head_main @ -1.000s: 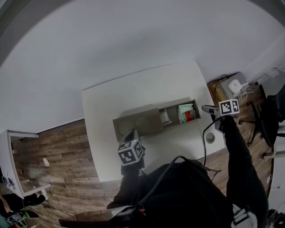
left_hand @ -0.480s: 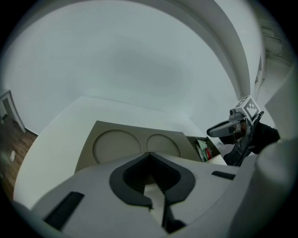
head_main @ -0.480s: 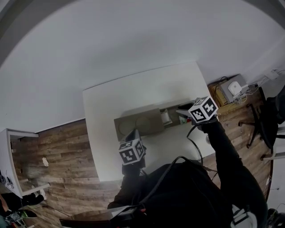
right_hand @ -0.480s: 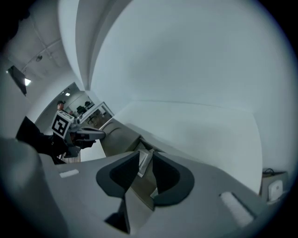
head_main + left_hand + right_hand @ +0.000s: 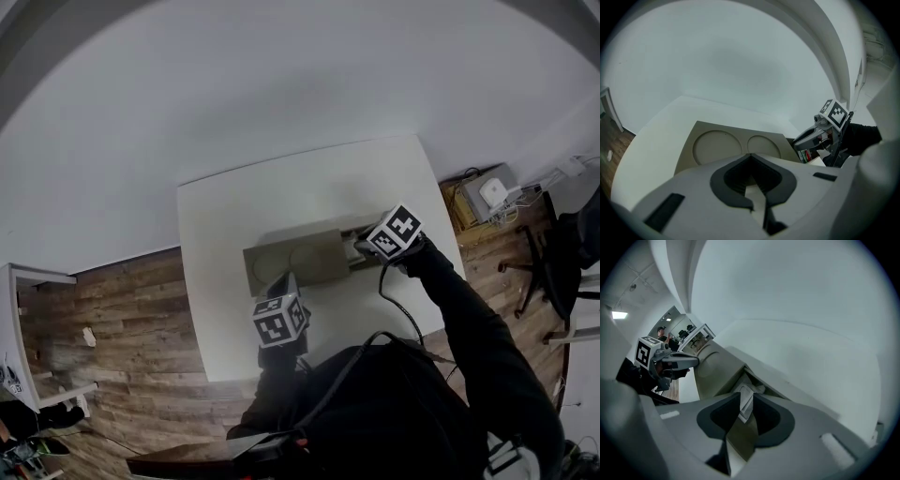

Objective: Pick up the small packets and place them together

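A grey organiser tray (image 5: 295, 258) lies in the middle of the white table (image 5: 234, 206). It has two round recesses on the left and open compartments on the right. My right gripper (image 5: 361, 247) hangs over those right compartments and hides them in the head view. It is shut on a small white packet (image 5: 745, 401) that shows between the jaws. Green and red packets (image 5: 806, 154) lie in the compartment under the right gripper (image 5: 811, 138). My left gripper (image 5: 278, 283) hovers at the tray's near edge, jaws slightly apart with nothing between them (image 5: 751, 180).
Wooden floor (image 5: 131, 309) surrounds the table. A box with white devices (image 5: 487, 197) stands off the table's right end. A black office chair (image 5: 553, 262) is nearby. A white shelf unit (image 5: 28, 309) stands at the far left.
My right gripper has swung left, from beyond the table's right edge to above the tray's right compartments, rolling as it went. The left gripper has stayed put.
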`<move>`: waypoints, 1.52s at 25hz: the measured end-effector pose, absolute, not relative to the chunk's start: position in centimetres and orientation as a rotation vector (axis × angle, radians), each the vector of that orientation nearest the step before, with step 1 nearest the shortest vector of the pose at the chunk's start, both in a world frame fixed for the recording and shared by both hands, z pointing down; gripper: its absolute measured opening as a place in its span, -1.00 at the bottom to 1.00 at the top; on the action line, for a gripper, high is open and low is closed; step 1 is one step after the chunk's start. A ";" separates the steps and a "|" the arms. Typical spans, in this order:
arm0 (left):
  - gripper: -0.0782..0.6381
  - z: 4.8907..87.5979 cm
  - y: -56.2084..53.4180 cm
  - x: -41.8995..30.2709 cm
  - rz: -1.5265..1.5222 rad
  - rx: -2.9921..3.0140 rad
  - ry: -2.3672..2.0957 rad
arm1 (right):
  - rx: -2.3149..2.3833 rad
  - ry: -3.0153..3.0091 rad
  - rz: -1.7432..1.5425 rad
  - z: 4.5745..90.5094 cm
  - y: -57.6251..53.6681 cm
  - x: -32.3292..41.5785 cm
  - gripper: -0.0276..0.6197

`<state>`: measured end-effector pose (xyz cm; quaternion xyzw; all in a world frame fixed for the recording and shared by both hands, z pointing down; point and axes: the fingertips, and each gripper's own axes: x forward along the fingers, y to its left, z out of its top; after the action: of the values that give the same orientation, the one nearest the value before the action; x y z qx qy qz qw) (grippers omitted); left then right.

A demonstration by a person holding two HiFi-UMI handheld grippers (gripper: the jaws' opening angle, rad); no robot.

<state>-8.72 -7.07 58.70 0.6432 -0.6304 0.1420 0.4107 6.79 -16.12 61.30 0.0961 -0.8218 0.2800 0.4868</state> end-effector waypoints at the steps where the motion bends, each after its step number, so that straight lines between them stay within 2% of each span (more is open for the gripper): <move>1: -0.79 58.7 -7.1 -8.7 0.360 1.623 -1.585 | 0.242 -1.994 0.691 61.6 -16.2 6.7 -0.66; 18: -0.79 58.7 -7.3 -8.8 0.335 1.635 -1.567 | 0.336 -1.822 0.734 64.9 -16.5 6.3 -0.62; 31: -0.79 58.7 -7.3 -8.8 0.345 1.637 -1.566 | 0.314 -1.854 0.817 64.6 -15.8 6.1 -0.83; 38: -0.79 58.7 -7.0 -9.0 0.351 1.637 -1.572 | 0.304 -1.893 0.831 63.2 -15.2 6.8 -0.85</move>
<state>-9.00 -6.98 58.66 0.6501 -0.6243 0.1394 0.4102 6.77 -15.20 63.22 0.1259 -0.7835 0.3438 0.5021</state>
